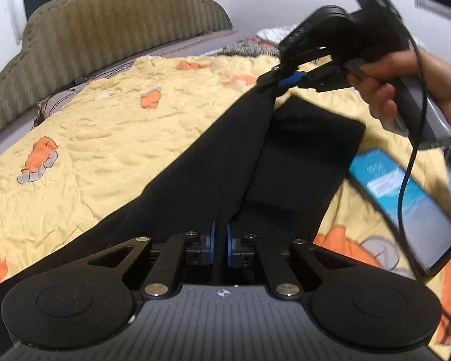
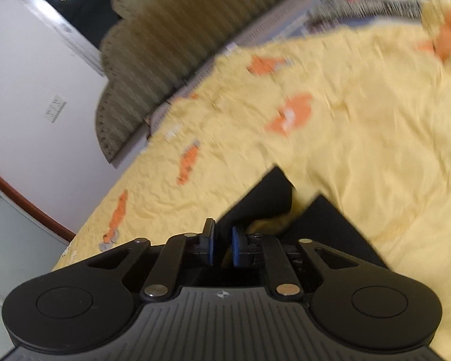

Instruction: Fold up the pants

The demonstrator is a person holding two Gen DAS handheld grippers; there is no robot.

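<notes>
Black pants (image 1: 213,156): on yellow bedspread (image 1: 105,138), frame centre, one edge lifted taut between both tools | left gripper (image 1: 220,240): clenched on pants fabric, lower centre | right gripper (image 1: 281,79): pinching pants edge, upper right; hand (image 1: 406,87) on grip | phone (image 1: 406,204): right edge | containers: none seen

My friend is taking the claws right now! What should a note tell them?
Left claw: shut on the black pants, near end.
Right claw: shut on the pants at the far end, with the fabric pulled up between the two claws.
The pants lie on the yellow bedspread, one part flat beside the lifted strip.
Done: both ends gripped.
Left: probably carry one end over to the other, lay it flat, let go.
</notes>
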